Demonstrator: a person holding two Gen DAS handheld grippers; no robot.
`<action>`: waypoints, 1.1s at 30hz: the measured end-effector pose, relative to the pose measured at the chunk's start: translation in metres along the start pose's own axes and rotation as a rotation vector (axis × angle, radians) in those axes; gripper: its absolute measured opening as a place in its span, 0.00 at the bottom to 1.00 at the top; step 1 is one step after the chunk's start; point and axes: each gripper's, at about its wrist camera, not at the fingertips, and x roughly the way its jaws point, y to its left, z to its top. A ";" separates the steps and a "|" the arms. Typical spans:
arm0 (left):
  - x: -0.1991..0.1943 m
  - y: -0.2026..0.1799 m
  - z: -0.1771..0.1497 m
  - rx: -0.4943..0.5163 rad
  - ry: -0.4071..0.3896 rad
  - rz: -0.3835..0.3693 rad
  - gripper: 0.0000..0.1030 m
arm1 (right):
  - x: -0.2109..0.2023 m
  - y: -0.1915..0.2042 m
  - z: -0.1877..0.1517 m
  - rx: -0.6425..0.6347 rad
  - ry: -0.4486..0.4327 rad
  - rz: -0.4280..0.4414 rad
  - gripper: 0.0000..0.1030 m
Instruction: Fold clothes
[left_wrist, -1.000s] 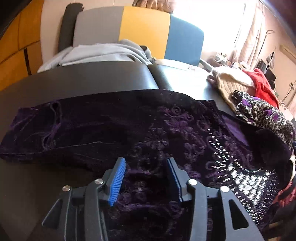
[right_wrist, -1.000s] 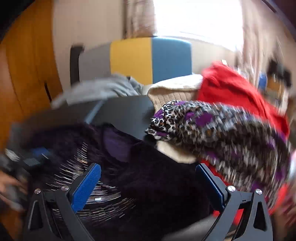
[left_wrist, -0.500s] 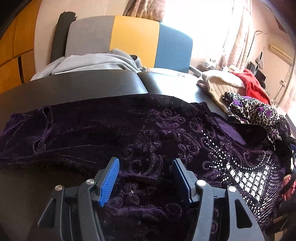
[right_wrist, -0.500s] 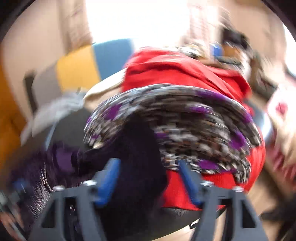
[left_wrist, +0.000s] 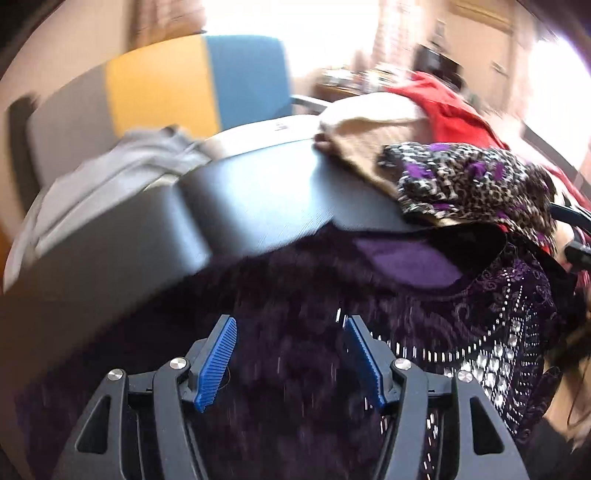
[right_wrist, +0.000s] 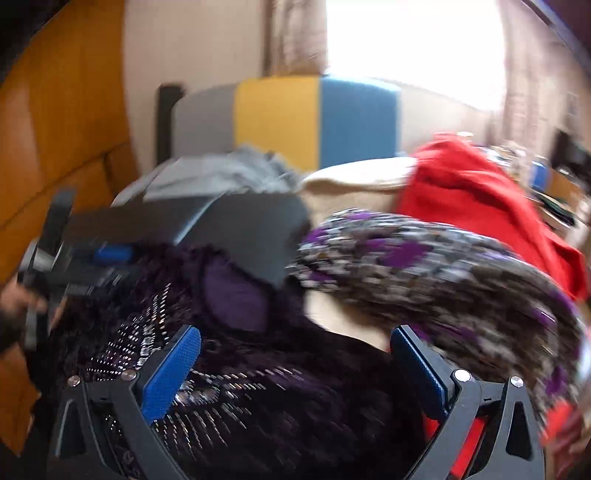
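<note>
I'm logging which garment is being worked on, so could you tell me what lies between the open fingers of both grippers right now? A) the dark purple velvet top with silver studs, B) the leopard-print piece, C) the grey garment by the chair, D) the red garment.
A: in both wrist views the left gripper and right gripper stand open over the dark purple velvet top; the others lie farther back.

The left gripper (left_wrist: 290, 356) swung to the right across the purple velvet garment (left_wrist: 303, 332), bringing the neckline and the leopard-print garment (left_wrist: 472, 184) toward the centre of its view, and its jaws widened slightly. The right gripper (right_wrist: 295, 363) turned back from the red garment (right_wrist: 476, 199) toward the beaded front of the velvet garment, and its jaws spread wide again.
</note>
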 end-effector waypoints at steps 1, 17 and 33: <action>0.006 0.000 0.011 0.033 0.003 -0.017 0.61 | 0.013 0.006 0.004 -0.029 0.023 0.027 1.00; 0.089 -0.007 0.050 0.241 0.190 -0.205 0.53 | 0.113 -0.022 -0.010 -0.145 0.293 0.154 0.43; -0.032 0.021 -0.034 -0.275 -0.089 -0.136 0.07 | 0.086 -0.011 -0.001 -0.112 0.228 0.130 0.15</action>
